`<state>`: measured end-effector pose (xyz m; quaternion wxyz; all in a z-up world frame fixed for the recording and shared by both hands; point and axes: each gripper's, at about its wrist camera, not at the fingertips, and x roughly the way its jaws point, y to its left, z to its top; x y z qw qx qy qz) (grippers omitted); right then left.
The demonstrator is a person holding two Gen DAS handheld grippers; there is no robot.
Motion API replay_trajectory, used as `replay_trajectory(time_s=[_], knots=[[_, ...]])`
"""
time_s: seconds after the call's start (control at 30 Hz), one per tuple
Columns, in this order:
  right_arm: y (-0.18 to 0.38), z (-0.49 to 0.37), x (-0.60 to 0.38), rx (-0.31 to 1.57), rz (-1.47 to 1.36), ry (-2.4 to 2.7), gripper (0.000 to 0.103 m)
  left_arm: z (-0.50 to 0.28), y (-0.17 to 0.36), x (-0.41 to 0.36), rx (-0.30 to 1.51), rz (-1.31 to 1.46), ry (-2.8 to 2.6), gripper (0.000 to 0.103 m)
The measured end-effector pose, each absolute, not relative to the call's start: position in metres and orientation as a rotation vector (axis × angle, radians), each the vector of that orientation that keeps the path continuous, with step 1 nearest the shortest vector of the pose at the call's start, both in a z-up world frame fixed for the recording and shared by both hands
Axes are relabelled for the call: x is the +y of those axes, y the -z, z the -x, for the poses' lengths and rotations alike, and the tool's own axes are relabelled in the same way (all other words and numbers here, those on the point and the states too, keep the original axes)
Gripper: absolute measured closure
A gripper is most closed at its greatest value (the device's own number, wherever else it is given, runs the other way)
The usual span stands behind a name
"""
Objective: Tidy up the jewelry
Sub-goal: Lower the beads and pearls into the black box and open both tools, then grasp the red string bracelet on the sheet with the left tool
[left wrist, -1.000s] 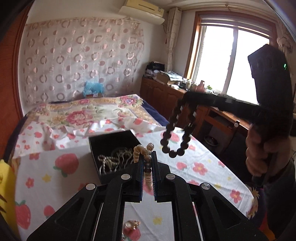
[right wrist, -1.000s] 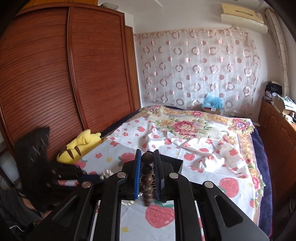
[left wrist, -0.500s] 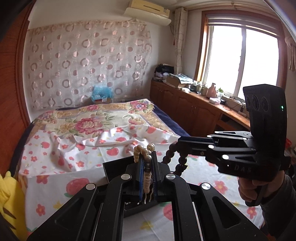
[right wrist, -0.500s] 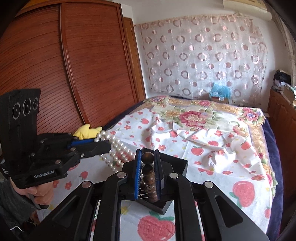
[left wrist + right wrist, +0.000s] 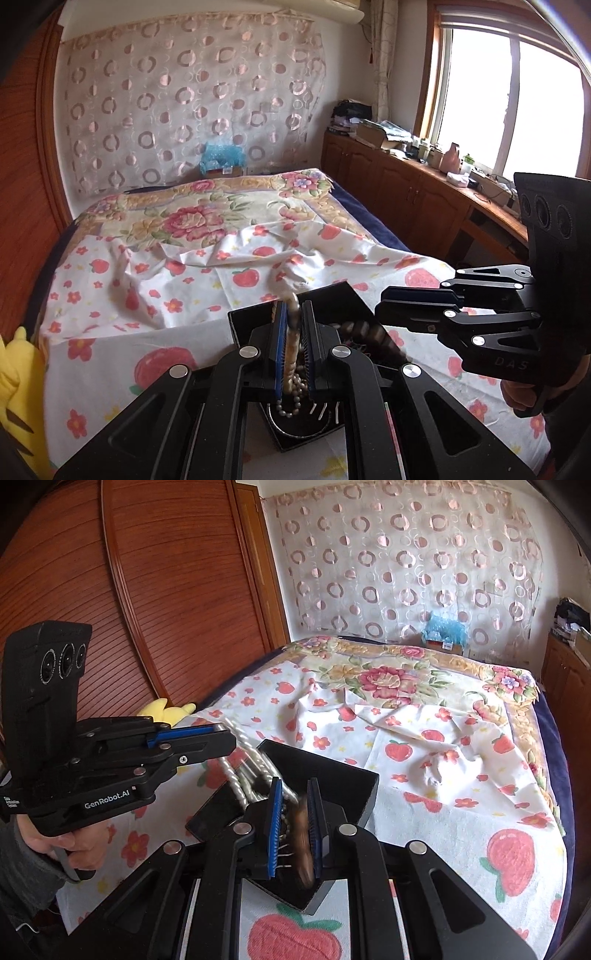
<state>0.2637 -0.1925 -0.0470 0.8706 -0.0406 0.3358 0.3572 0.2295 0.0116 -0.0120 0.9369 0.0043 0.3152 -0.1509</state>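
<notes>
**Both strands brought down into the box**

Nearest the left camera, the left gripper (image 5: 293,345) is closed to a narrow gap on the pearl necklace (image 5: 291,363), whose lower loop hangs into the black box (image 5: 332,295) just beneath the fingers. A second ago this strand was held up above the bedsheet with the box further ahead; now the box lies directly under the gripper and the pearls reach its inside. The upper part of the strand is blurred, so it seems to be in motion

The right gripper (image 5: 294,825) has widened a little compared with half a second ago, and the brown bead bracelet (image 5: 301,843) shows as a smear between its fingers; whether they grip it yet or have just let go I cannot tell. In the left view the dark beads (image 5: 371,338) trail from the right gripper (image 5: 384,312) down to the box. A second ago that bracelet dangled high in the air, well away from the box

In my judgement both pieces are at the point of being dropped in, so the step in hand is nearly done: what remains is to open fully and lift clear without dragging a strand back out over the box wall

Beyond lie the strawberry sheet (image 5: 147,332), the yellow plush toy (image 5: 18,373) at the bed's left edge, the flowered quilt (image 5: 192,218) and the curtain (image 5: 192,99)
</notes>
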Motion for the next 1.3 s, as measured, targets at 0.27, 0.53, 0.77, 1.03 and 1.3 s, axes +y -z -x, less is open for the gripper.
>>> replay_trajectory(time_s=[0.27, 0.53, 0.77, 1.03, 1.3], knots=[[0.048, -0.243, -0.199, 0.678, 0.116, -0.716, 0.087, -0.209, 0.007, 0.016, 0.632, -0.027, 0.287, 0.080], [0.067, -0.190, -0.197, 0.683, 0.166, -0.714, 0.087, -0.157, 0.017, 0.034, 0.637, -0.045, 0.258, 0.056], [0.089, -0.151, -0.180, 0.719, 0.188, -0.723, 0.087, -0.110, 0.035, 0.059, 0.673, -0.036, 0.216, 0.030], [0.105, -0.111, -0.175, 0.754, 0.164, -0.698, 0.087, -0.067, 0.061, 0.074, 0.725, -0.035, 0.167, 0.017], [0.109, -0.070, -0.177, 0.749, 0.173, -0.668, 0.069, -0.035, 0.076, 0.062, 0.747, -0.056, 0.186, 0.012]])
